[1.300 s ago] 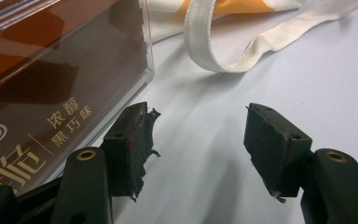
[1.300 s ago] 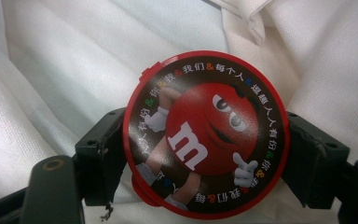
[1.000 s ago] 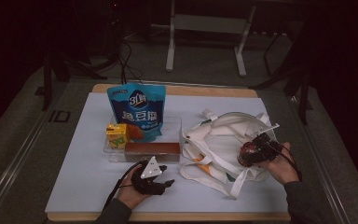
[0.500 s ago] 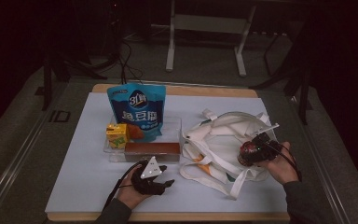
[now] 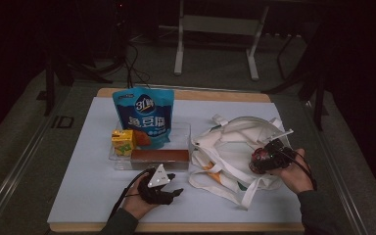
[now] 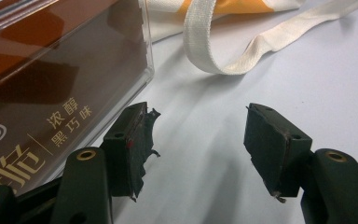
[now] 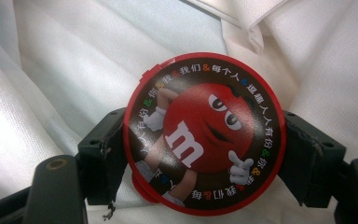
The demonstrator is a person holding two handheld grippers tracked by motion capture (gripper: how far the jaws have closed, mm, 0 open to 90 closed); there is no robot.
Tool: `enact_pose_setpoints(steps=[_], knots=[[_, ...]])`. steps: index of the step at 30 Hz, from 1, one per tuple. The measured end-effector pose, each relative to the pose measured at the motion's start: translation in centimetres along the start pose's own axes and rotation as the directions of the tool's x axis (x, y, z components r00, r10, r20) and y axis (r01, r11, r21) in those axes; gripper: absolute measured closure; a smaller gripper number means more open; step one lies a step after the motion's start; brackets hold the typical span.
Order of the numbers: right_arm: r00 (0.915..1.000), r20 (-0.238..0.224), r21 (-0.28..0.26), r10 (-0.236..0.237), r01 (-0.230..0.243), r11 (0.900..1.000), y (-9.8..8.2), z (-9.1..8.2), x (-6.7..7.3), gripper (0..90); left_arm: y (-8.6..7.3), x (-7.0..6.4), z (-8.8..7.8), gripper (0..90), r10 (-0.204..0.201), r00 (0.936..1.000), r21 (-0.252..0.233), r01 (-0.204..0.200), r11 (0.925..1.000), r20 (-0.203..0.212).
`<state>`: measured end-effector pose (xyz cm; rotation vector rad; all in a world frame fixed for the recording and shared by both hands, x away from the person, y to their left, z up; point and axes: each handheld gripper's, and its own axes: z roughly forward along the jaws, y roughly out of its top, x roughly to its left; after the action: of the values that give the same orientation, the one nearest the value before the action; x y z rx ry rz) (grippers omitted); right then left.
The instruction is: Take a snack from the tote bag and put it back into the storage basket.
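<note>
Candy tin (image 7: 204, 133), round and red-rimmed with a cartoon lid, sits pinched between the pads of my right tool (image 5: 270, 157), held just over the white tote bag (image 5: 235, 147). I judge the step in hand to be packing: the tin is at the mouth of the bag and not yet let go. Next I would lower it inside the bag and spread the pads, taking care that the loose straps do not snag.

My left tool (image 6: 200, 140) rests on the worktop (image 5: 78, 186) on the other side of the bag, jaws spread with nothing between them, just beside the clear tray (image 5: 186, 128).

The right tool's view gives me the lid's printing and the grip on both edges, which the high view blurs to a dark red blob. The high view alone shows me the blue snack pouch (image 5: 144, 115) and yellow carton (image 5: 123, 142) standing in the tray, well left of the bag. The left tool's view reads the brown chocolate box (image 6: 51, 93) up close.
</note>
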<state>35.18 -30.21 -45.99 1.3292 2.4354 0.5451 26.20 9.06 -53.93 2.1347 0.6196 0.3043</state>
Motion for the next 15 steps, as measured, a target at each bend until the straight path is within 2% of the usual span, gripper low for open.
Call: enact_pose_setpoints(steps=[15], knots=[[0.9997,-0.019,-0.022,-0.018,0.017,1.0,0.54,-0.47,0.91,25.3,0.0,0.0,0.0,40.7,0.001,1.0,0.001,-0.001,1.0,0.0]])
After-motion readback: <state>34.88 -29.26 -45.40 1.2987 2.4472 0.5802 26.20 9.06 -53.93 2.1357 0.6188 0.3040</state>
